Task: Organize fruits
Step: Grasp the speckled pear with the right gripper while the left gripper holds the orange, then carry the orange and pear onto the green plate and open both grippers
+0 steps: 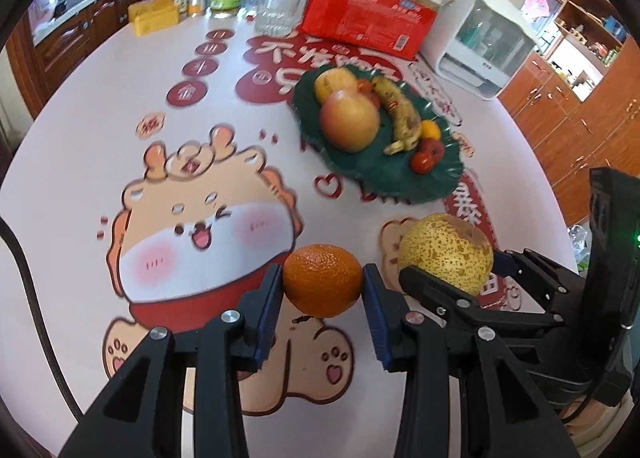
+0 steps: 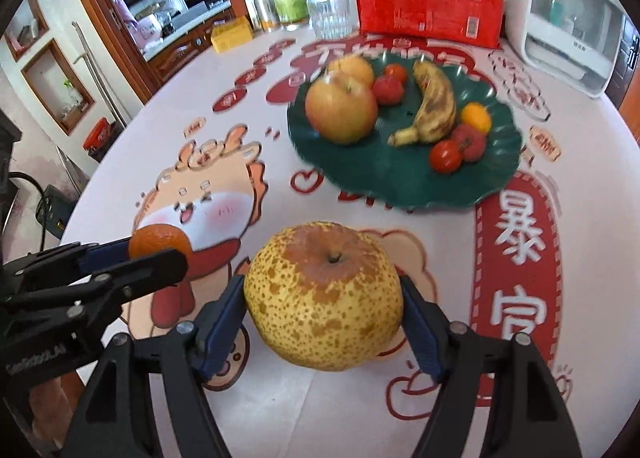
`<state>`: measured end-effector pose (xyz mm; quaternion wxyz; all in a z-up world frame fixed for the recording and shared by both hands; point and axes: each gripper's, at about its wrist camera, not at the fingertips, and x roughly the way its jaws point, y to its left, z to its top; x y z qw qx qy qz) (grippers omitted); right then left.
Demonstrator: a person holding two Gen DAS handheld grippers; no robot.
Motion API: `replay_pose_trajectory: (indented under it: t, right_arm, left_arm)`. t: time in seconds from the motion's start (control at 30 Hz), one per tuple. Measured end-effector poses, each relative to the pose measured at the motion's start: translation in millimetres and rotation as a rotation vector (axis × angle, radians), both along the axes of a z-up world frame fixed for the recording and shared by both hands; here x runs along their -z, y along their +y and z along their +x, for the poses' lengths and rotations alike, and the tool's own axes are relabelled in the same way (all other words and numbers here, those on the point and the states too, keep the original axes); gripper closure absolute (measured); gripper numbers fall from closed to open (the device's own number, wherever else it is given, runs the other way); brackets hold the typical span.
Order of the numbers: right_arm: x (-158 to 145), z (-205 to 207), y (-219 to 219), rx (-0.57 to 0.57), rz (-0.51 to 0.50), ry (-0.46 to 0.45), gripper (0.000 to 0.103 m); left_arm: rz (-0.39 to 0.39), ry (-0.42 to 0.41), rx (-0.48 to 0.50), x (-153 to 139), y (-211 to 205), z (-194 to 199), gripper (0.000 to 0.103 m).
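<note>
The left gripper [image 1: 322,285] pinches a small orange [image 1: 322,280] between its two blue pads, one pad on each side. The orange hangs a little above the table [image 1: 72,161], over the cartoon animal's red bowl. In the right wrist view this gripper [image 2: 160,248] and its orange [image 2: 159,241] show at the left edge.

Just to the right, the right gripper [image 2: 323,308] pinches a big yellow pear [image 2: 323,296] with brown spots. Its jaws are wide and press on both sides of the pear. The pear's stem end faces up. In the left wrist view the pear [image 1: 446,252] sits right beside the orange, not touching it.

Farther back on the table is a green plate [image 2: 400,181]. On it, from left to right, lie a big apple [image 2: 341,110], a spotty banana [image 2: 434,103] and small red tomatoes [image 2: 445,155]. Behind the plate stands a red bag [image 2: 430,5].
</note>
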<state>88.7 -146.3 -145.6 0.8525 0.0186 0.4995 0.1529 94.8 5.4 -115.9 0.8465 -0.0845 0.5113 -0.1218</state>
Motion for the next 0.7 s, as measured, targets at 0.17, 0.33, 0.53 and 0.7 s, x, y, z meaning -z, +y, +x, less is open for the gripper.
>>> replay_pose_trajectory:
  t: [0.17,0.33,0.53,0.7]
  right_arm:
    - [-35.1,2.6,-18.6,0.023,0.027,-0.056,0.029]
    - [-80.2,14.4,-41.2,0.043,0.040,-0.127,0.029]
    - [-135.2,45.0,-66.0,0.062,0.000,-0.207,0.029]
    - [-179.5,82.2,-85.1,0.073,-0.052,-0.279,0.029]
  left_arm:
    - [0.004,-0.054,0.045,-32.0,-13.5,11.1,0.065]
    - [-0.001,-0.109,0.084,-65.4,-31.0,29.4,0.065]
    - [-0.004,-0.153,0.101,-96.8,-54.1,55.3,0.065]
    - [0.007,-0.162,0.099,-108.4,-77.1,74.9,0.065]
